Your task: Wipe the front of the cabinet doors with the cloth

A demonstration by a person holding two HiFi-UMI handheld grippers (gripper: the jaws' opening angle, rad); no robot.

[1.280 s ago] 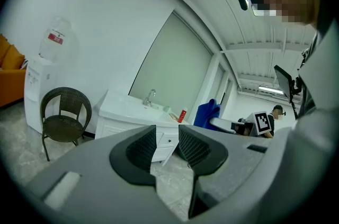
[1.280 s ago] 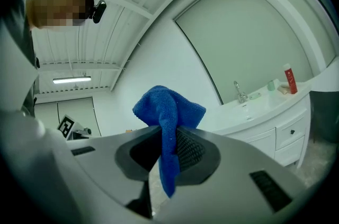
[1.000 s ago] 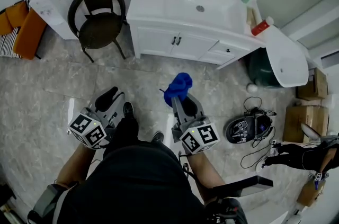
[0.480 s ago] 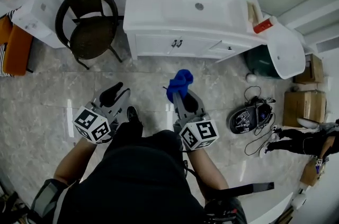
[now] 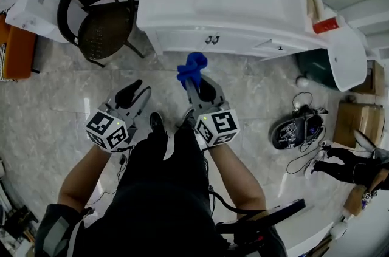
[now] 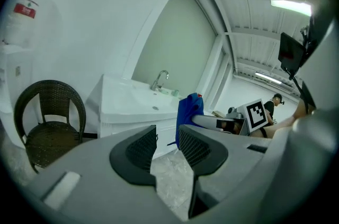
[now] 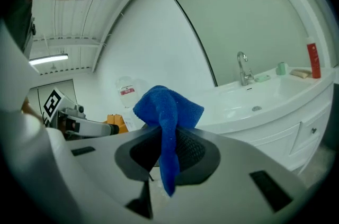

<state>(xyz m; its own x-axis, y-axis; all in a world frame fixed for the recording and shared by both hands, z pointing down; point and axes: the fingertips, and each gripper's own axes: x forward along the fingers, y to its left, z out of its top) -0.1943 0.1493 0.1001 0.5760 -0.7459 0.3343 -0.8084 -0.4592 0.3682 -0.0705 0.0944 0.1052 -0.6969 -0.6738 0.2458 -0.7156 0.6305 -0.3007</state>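
Chair (image 5: 103,19) left of cabinet, clear of work. Left gripper (image 5: 141,92) in front of cabinet, well short of it; jaws slightly apart, narrow gap, nothing between. Right gripper (image 5: 196,82) just beside it, opposite cabinet middle; jaws clamped on blue cloth (image 5: 192,65), wad bunched above tips, tail hanging below. Cabinet doors (image 5: 211,41) apart from cloth, no contact. Step, by my reading: approach, wiping not begun. Next: bring right gripper to cabinet, press wad on door front, sweep across.

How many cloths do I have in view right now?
1. The blue cloth is clamped in the right gripper, held up short of the white cabinet doors. The left gripper holds nothing; others may lie out of view.
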